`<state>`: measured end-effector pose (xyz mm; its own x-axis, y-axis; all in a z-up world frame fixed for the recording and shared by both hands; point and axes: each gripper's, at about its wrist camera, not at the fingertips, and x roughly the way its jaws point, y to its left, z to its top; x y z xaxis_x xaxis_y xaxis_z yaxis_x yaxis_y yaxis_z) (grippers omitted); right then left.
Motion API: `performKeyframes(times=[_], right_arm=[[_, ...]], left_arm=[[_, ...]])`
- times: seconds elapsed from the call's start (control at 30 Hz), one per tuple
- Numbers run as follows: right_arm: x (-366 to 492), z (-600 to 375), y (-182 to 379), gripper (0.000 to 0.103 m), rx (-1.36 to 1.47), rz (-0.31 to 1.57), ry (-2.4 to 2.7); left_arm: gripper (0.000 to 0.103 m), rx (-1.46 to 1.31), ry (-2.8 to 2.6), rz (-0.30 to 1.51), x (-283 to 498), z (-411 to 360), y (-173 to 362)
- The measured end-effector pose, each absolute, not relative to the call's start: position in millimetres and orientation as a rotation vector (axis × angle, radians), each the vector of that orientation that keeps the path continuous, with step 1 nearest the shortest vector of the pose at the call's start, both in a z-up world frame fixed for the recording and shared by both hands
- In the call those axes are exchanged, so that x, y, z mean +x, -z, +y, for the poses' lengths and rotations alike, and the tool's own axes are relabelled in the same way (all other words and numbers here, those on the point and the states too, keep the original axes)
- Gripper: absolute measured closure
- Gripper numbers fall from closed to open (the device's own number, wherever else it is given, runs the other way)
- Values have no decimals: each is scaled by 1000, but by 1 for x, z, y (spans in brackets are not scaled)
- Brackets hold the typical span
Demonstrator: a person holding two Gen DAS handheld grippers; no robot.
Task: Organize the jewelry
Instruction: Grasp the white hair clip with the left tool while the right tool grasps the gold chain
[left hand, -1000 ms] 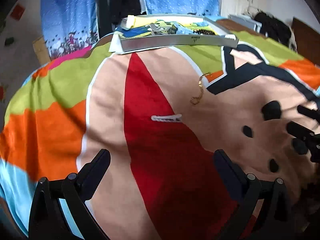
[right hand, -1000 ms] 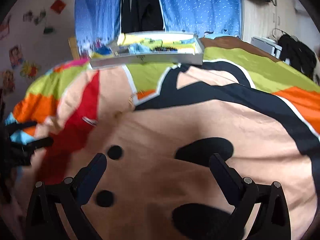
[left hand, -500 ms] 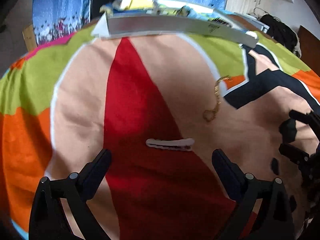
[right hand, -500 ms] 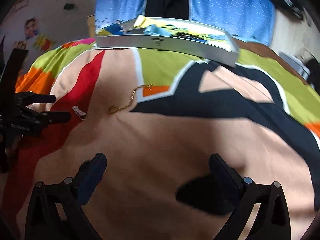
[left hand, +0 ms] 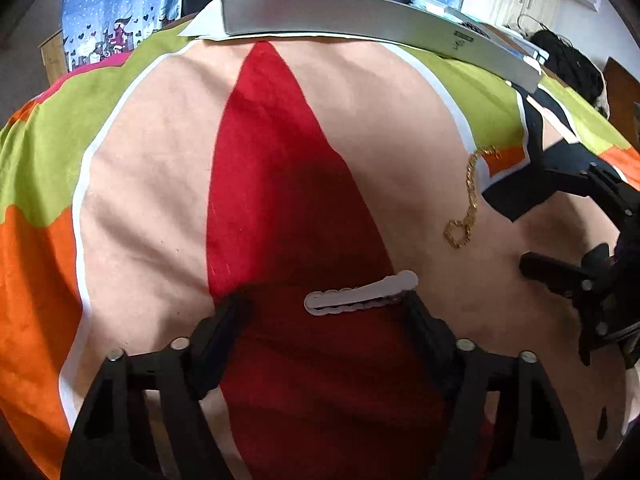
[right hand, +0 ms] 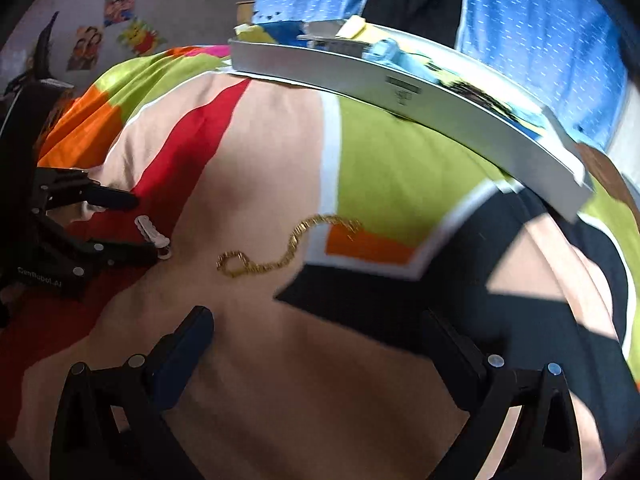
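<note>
1. The left gripper [left hand: 326, 312] hangs low over the bedspread [left hand: 160, 160] with its jaws spread wide and nothing held; its fingertips [left hand: 236, 304] are at or just above the fabric, but contact cannot be told.
2. A white scalloped hair clip [left hand: 360, 293] lies flat on the red wedge of the cloth, between the left jaws, its right end just beside the right fingertip.
3. A gold chain [left hand: 470, 196] lies loose beyond the left jaws and to their right, apart from the clip.
4. The right gripper [right hand: 316, 332] also stands wide open and empty. The chain [right hand: 288, 250] lies ahead of its jaws, nearer its left finger, with bare cloth between.
5. The white tray [left hand: 360, 16] sits at the far edge of the bedspread, well beyond both pairs of jaws, with mixed items inside too blurred to name. The cloth between tray and jaws is open.
6. Half a second ago the clip lay clearly ahead of the left jaws; now the left gripper has come forward and down so the clip sits between its fingertips.
7. The right gripper has closed in on the chain, which appears larger and closer to its jaws than before. Both jaws remain as wide open as earlier.
</note>
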<state>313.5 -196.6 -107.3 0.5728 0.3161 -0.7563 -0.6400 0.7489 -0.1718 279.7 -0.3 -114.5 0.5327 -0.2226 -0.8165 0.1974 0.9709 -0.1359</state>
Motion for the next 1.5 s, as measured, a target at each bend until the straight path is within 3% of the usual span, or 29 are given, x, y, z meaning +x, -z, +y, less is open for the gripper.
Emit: performKeyframes(times=[0.17,0.33,0.6,0.67,0.93,1.03,1.1,1.5], right_arm=[[330,-175,107,0,-477,755,-637],[349,-166,117,0,-355,820,-692],[337,-159,125,2,-310,831,-709],[334,-158,125,9,-319,829,-715],[333,-167,124,62,-228,862,-741],[332,-168,125,73,-211,872,-730],[332,-169,125,77,-192,882,-721],[288,-199,108,78,-88,909,-660]], left_arm=[[53,-98,243,969,286,20,112],[63,-159,251,964,284,36,109],[64,-196,314,970,275,41,103],[64,-199,348,975,273,40,101],[64,-187,388,989,271,36,100],[64,-163,396,992,269,36,101],[64,-146,409,999,270,31,102],[64,-78,509,1088,244,7,97]])
